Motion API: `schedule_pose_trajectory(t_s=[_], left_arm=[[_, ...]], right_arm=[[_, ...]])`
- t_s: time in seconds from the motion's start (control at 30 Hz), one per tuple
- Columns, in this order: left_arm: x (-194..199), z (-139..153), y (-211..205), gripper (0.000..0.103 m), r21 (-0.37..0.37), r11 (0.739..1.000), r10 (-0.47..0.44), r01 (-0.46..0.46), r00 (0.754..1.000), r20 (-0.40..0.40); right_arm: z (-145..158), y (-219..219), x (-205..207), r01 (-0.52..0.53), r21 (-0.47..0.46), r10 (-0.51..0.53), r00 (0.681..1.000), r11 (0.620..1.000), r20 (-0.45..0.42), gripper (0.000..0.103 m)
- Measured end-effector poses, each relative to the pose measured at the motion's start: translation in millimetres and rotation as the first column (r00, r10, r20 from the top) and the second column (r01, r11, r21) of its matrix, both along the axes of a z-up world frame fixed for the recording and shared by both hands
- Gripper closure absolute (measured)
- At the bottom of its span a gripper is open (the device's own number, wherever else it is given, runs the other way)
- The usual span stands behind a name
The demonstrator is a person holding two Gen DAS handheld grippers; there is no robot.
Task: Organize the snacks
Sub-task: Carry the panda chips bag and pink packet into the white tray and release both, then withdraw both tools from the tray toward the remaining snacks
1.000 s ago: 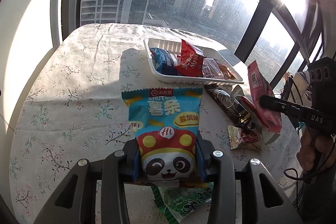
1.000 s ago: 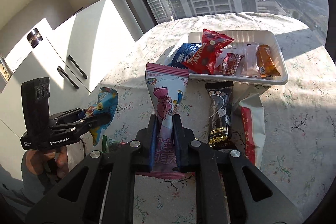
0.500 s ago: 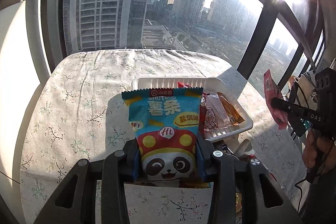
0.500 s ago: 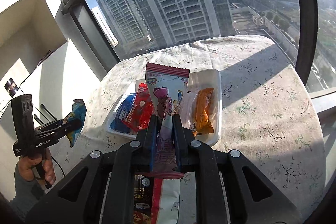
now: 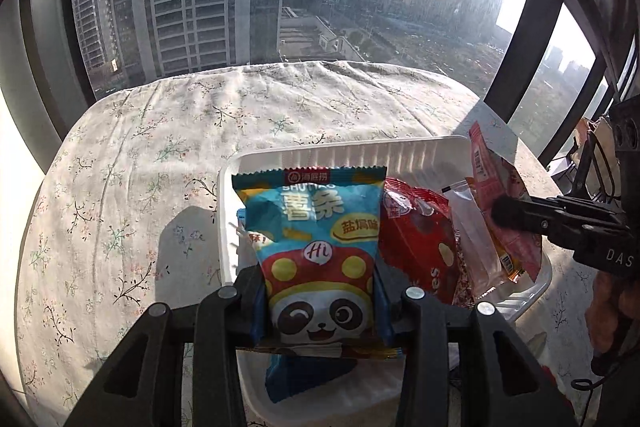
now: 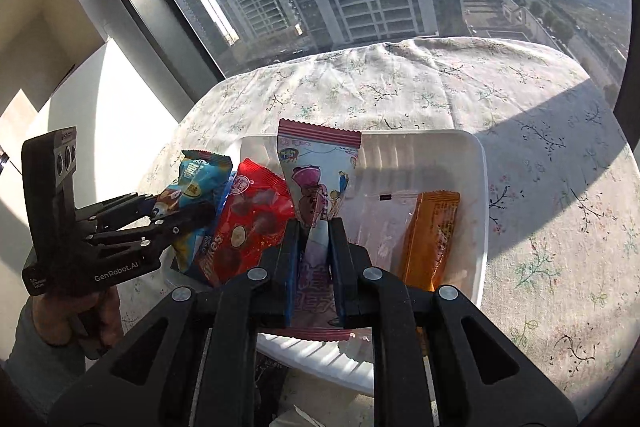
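Observation:
My left gripper (image 5: 320, 301) is shut on a blue panda snack bag (image 5: 316, 239) and holds it upright over the left end of the white tray (image 5: 360, 157). My right gripper (image 6: 314, 267) is shut on a pink-and-white snack bag (image 6: 320, 171) and holds it over the middle of the same tray (image 6: 478, 187). In the tray lie a red snack bag (image 6: 252, 215), a clear packet (image 6: 380, 223) and an orange packet (image 6: 432, 231). The left gripper with its blue bag also shows in the right wrist view (image 6: 176, 215). The right gripper shows in the left wrist view (image 5: 516, 215).
The tray stands on a table with a floral cloth (image 5: 168, 147), near large windows. White cabinets (image 6: 60, 75) stand to the left of the table. A blue packet (image 5: 304, 375) sits in the tray below the left gripper.
Both grippers have moved forward and down over the tray, each still holding its bag. The loose snacks on the table have dropped out of view.

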State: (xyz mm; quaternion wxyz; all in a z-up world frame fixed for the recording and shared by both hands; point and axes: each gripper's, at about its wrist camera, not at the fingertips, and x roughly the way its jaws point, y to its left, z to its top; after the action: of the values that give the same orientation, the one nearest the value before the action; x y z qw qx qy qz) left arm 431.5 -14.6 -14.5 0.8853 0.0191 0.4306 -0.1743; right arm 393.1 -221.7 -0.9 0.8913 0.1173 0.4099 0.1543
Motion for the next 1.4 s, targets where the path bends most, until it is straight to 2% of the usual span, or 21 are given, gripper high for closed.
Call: schedule_pose_trajectory(t_s=[0.27, 0.53, 0.8, 0.83, 0.87, 0.93, 1.23, 1.4], left_arm=[[10, -11, -13, 0.058, 0.029, 1.0, 0.001, -0.001, 1.0, 0.005], [9, -15, -21, 0.055, 0.056, 0.998, -0.006, 0.005, 1.0, 0.017], [6, -14, -19, 0.039, 0.06, 0.998, -0.01, 0.008, 1.0, 0.02], [5, -13, -19, 0.038, 0.057, 0.998, -0.01, 0.008, 1.0, 0.024], [4, -12, -19, 0.036, 0.054, 0.999, -0.011, 0.01, 1.0, 0.026], [1, -9, -18, 0.033, 0.05, 0.999, -0.017, 0.015, 0.999, 0.033], [-26, 20, -4, 0.02, 0.026, 1.0, -0.018, 0.016, 0.996, 0.083], [-65, 42, 5, 0.005, 0.024, 0.999, -0.043, 0.04, 0.991, 0.124]], right_arm=[[-34, 8, 28, -0.001, -0.013, 0.0, 0.998, 1.0, -0.061, 0.089], [-39, 12, 29, -0.002, -0.053, -0.001, 0.999, 0.999, -0.044, 0.085], [-39, 0, 26, 0.022, -0.022, -0.023, 0.998, 1.0, -0.054, 0.079], [-39, -1, 25, 0.024, -0.022, -0.026, 0.998, 0.999, -0.053, 0.072], [-38, -1, 25, 0.027, -0.02, -0.028, 0.998, 0.999, -0.052, 0.059], [-33, -3, 22, 0.029, -0.004, -0.029, 0.999, 1.0, -0.041, 0.041], [7, -7, -13, 0.038, -0.048, -0.036, 0.998, 0.998, 0.043, 0.038], [37, -19, -54, 0.051, -0.027, -0.048, 0.993, 0.998, 0.11, 0.025]])
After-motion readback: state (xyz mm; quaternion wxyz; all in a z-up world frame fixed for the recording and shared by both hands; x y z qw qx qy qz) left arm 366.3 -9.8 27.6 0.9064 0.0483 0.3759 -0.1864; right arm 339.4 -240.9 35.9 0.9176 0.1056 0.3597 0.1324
